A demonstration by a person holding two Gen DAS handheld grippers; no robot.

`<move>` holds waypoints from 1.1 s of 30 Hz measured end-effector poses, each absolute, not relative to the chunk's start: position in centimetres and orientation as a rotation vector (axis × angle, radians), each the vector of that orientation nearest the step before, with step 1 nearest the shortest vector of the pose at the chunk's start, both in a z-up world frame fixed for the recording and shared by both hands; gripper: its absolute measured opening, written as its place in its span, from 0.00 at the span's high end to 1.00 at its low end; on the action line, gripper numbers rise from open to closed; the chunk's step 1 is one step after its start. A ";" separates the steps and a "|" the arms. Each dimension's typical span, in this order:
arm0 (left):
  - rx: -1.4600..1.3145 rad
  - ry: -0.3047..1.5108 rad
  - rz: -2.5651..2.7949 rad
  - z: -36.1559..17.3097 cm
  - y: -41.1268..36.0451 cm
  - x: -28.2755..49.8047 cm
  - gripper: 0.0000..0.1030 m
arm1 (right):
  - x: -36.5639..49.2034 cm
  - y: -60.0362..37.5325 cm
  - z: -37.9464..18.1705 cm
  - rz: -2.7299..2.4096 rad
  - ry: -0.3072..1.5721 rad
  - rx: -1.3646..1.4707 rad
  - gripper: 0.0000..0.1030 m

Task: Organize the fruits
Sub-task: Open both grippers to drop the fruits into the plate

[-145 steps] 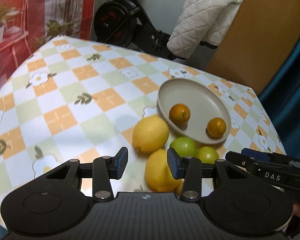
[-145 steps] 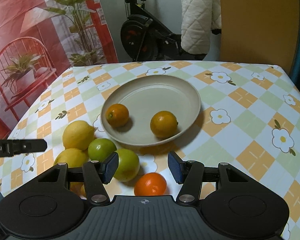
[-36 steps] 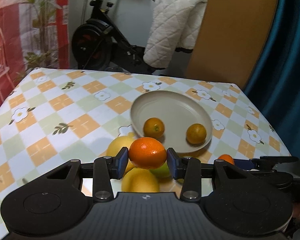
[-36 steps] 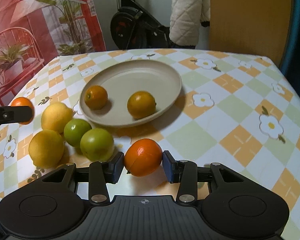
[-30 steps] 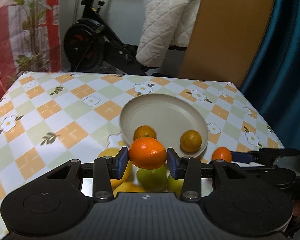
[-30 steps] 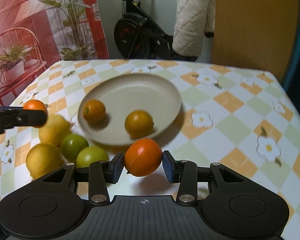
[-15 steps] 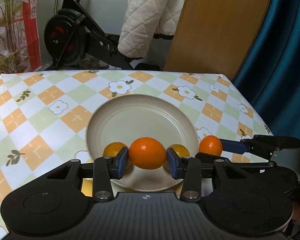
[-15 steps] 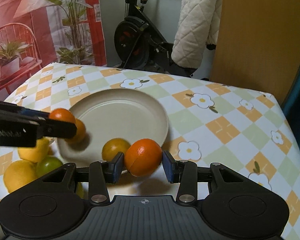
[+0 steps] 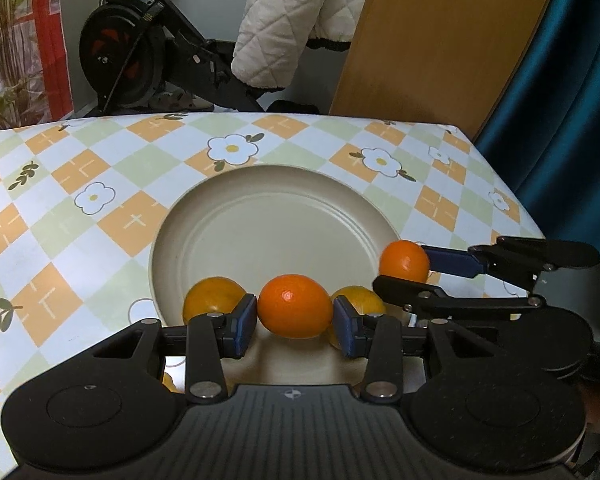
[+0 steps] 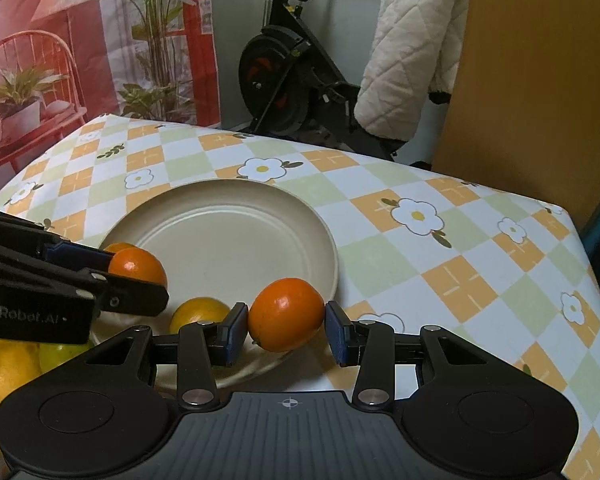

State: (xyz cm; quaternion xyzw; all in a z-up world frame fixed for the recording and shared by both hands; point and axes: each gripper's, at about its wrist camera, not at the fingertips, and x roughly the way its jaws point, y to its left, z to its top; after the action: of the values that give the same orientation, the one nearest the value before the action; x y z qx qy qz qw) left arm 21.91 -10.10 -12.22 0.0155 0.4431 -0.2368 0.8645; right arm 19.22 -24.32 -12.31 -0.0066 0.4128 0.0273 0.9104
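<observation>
**Two oranges arrive at the plate together**

On a table spread with a checked, flower-printed cloth, an exercise bike and a quilted white jacket behind it, a beige plate takes in the orange fruit. The left gripper pinches an orange between its blue pads over the plate's near side; the right gripper pinches a second orange at the plate's near rim. Two paler oranges already lie on the plate: one at its left side, the other partly hidden behind the left gripper's pad.

By the look of it the sorting is about half done: both held oranges have yet to be set down, and a lemon and a green fruit wait on the cloth left of the plate, half hidden under the left gripper. The far half of the plate lies bare. The tight spots are the near rim, where the resting oranges crowd the landing space, and the two grippers working just beside each other.
</observation>
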 end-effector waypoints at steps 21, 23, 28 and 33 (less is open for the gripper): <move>-0.029 0.944 -0.483 -12.3 -9.7 23.1 0.52 | 18.6 -23.8 -11.8 0.047 0.845 -0.005 0.67; -0.032 0.932 -0.486 -11.8 -9.5 22.8 0.52 | 18.0 -23.9 -11.6 0.040 0.843 0.013 0.67; -0.029 0.896 -0.498 -10.2 -8.8 21.3 0.52 | 16.2 -24.0 -11.1 0.023 0.833 0.061 0.67; -0.025 0.867 -0.505 -9.0 -7.7 19.7 0.52 | 14.3 -23.9 -10.7 0.014 0.826 0.116 0.66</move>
State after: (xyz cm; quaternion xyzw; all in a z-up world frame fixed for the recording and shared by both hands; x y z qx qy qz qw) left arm 19.65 -7.67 -8.96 -0.0119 0.4153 -0.2419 0.8768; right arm 14.26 -23.86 -10.70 0.0564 0.4009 0.0067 0.9143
